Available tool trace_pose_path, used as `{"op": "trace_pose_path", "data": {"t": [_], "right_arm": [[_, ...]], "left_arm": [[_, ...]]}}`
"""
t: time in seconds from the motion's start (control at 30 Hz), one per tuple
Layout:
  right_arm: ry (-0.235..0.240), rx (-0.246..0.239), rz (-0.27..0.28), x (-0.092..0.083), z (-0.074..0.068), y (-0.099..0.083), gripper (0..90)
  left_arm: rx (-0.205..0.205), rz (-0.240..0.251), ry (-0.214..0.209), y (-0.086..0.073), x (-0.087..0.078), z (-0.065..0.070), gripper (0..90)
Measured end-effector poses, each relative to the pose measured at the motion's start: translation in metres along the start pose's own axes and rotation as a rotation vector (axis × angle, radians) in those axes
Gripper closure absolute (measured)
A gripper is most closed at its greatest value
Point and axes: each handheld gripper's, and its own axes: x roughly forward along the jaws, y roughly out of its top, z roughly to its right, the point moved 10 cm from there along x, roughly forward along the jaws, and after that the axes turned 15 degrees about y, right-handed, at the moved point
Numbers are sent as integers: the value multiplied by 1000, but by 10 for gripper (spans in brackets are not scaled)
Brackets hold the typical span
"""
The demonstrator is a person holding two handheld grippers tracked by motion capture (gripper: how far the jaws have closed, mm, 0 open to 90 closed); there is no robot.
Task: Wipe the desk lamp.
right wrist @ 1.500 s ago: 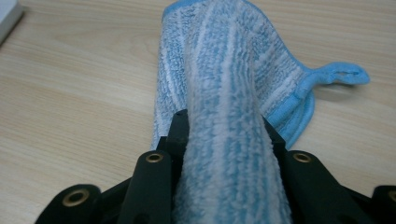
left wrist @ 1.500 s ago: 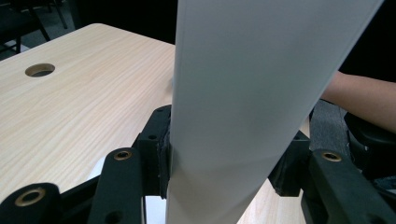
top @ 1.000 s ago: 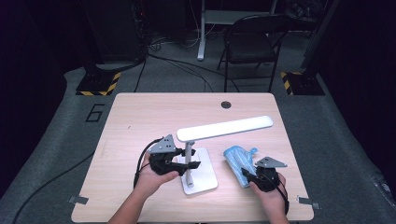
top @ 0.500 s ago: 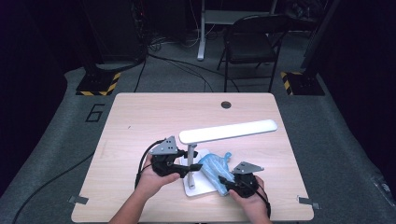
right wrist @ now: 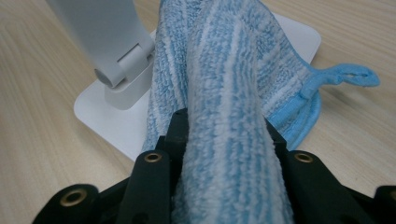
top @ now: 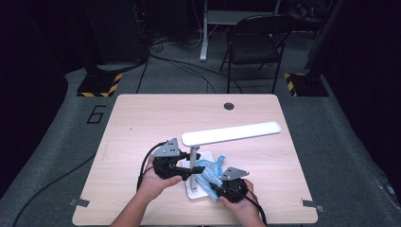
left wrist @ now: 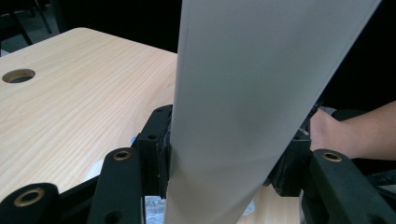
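Observation:
A white desk lamp (top: 231,133) stands near the table's front, its long head level and pointing right. My left gripper (top: 185,169) is shut on the lamp's upright arm (left wrist: 243,102), both pads pressed against its sides. My right gripper (top: 215,188) is shut on a blue and white striped cloth (right wrist: 229,116), bunched between the jaws. The cloth (top: 208,171) lies over the lamp's square white base (right wrist: 116,121), right beside the arm's hinge (right wrist: 123,70). A blue hanging loop (right wrist: 348,77) trails off the cloth onto the wood.
The lamp sits on a light wooden table (top: 142,123) with a round cable hole (top: 229,106) at its far edge. A folding chair (top: 255,45) and cables stand on the floor beyond the table.
My right gripper has carried the cloth leftward from the table beside the lamp onto the lamp's base. The left gripper has kept its hold on the arm, and the lamp head has swung slightly.

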Motion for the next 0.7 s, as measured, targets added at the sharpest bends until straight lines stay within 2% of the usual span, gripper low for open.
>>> {"op": "trace_pose_path", "data": {"t": [0.1, 0.17, 0.27, 0.5, 0.57, 0.7], "right_arm": [[-9, 8, 9, 2, 4, 2, 652], [-17, -7, 15, 5, 9, 5, 652], [-25, 15, 15, 9, 18, 11, 652], [-52, 15, 8, 19, 33, 23, 652], [-52, 43, 5, 22, 39, 28, 652], [-71, 51, -12, 30, 51, 37, 651]], "left_arm": [[1, 0, -2, 0, 0, 0, 497], [3, 1, -2, 0, 0, 0, 497], [5, 0, -1, -1, 0, -1, 497], [5, 2, -3, 0, 0, 0, 497], [4, 2, -6, 0, 0, 0, 497], [6, 3, -9, 0, 0, 0, 497]]}}
